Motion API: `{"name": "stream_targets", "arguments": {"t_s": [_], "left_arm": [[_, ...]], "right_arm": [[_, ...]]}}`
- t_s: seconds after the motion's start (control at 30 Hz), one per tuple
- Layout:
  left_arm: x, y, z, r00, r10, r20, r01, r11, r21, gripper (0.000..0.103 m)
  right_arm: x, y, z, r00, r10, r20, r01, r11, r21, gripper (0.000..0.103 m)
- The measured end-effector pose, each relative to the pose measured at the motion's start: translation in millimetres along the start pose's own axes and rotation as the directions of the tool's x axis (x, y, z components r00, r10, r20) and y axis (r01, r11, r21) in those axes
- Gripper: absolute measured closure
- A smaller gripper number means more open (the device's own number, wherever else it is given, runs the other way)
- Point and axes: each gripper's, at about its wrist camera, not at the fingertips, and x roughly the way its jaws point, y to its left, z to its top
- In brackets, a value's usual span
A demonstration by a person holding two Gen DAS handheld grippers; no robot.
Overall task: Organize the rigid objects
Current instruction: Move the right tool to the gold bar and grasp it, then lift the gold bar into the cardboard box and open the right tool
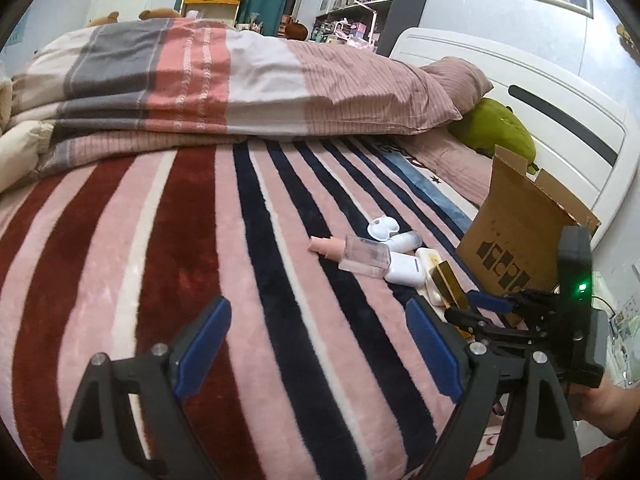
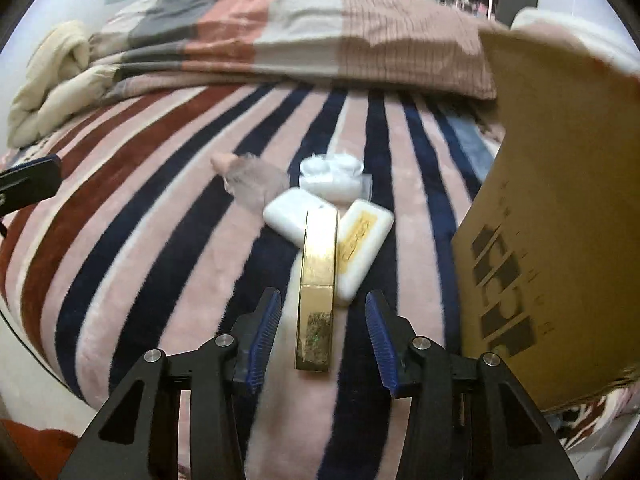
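Observation:
A gold rectangular box [image 2: 317, 288] lies on the striped blanket between the fingers of my right gripper [image 2: 322, 336], which is open around its near end without touching it. Behind it lie a white case [image 2: 290, 216], a white bar with a yellow label [image 2: 362, 240], a clear bottle with a pink cap [image 2: 252, 180] and a white earbud case [image 2: 332, 178]. In the left wrist view the same pile [image 1: 384, 256] lies ahead right, with the right gripper [image 1: 476, 308] at the gold box [image 1: 450, 284]. My left gripper [image 1: 318, 348] is open and empty above the blanket.
An open cardboard box [image 2: 560, 220] stands at the right of the pile; it also shows in the left wrist view [image 1: 516, 240]. A folded quilt [image 1: 224, 80], a pillow and a green plush toy [image 1: 496, 128] lie at the back, against a white headboard [image 1: 540, 92].

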Motion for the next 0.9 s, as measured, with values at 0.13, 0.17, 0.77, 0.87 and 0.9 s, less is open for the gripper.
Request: {"name": "stream_targets", "arguments": {"t_s": [0.13, 0.17, 0.77, 0.87, 0.9], "left_arm": [[2.1, -1.5, -0.4, 1.0, -0.003, -0.008, 0.003, 1.0, 0.003, 0.016], [1.7, -2.2, 0.0, 1.0, -0.006, -0.009, 0.006, 1.0, 0.003, 0.016], [-29.5, -79.5, 67.6, 0.973, -0.231, 0.009, 0.231, 0.973, 0.023, 0.068], [-32.1, -103.8, 81.7, 0.971, -0.239, 0.018, 0.237, 0.97, 0.061, 0.07], [-30.9, -112.3, 86.9, 0.971, -0.239, 0.013, 0.237, 0.969, 0.072, 0.07]], "right_arm": [[9.9, 1.5, 1.4, 1.0, -0.021, -0.013, 0.021, 1.0, -0.016, 0.09], [9.2, 1.7, 1.1, 1.0, -0.018, -0.004, 0.018, 1.0, -0.018, 0.09], [-94.1, 32.1, 55.7, 0.869, 0.483, 0.108, -0.435, 0.85, -0.298, 0.09], [-112.4, 15.5, 63.1, 0.857, 0.496, 0.141, -0.437, 0.843, -0.315, 0.09], [-117.3, 7.2, 63.9, 0.854, 0.499, 0.149, -0.439, 0.843, -0.312, 0.09]]}}
